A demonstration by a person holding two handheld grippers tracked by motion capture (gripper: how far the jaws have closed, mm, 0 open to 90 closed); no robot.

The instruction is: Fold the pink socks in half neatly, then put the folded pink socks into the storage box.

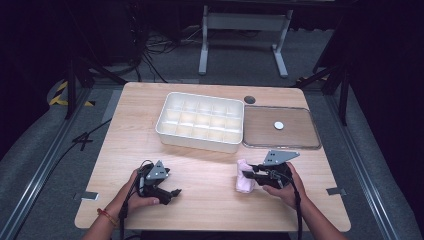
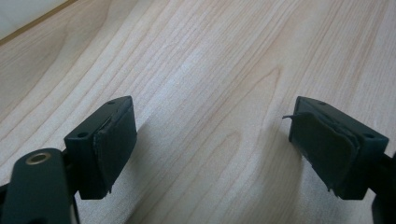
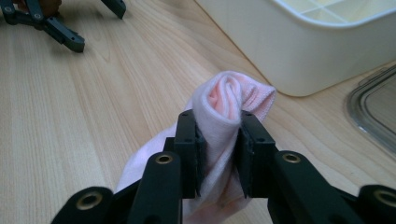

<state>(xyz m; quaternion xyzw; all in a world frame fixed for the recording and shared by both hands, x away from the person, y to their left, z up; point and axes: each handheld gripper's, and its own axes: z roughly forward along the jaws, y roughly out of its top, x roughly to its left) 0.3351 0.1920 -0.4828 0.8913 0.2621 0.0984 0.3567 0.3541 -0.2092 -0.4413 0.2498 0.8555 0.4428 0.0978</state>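
1. My right hand-held gripper (image 3: 218,154) has its jaws pinched tight on the pink cloth (image 3: 229,100), with the fabric bunched between the pads.
2. The cloth bulges out just ahead of the jaw tips, and the rest trails down beneath the right hand-held gripper onto the counter (image 1: 210,165).
3. In the high view, the cloth (image 1: 244,182) sits at the tip of that gripper (image 1: 250,174), on the side facing my other hand.
4. My left hand-held gripper (image 2: 212,144) is spread wide, nothing between its pads, bare counter below.
5. The white divided tray (image 1: 200,121) lies beyond both grippers; the clear lid (image 1: 280,127) lies touching or just beside it, ahead of the right one.
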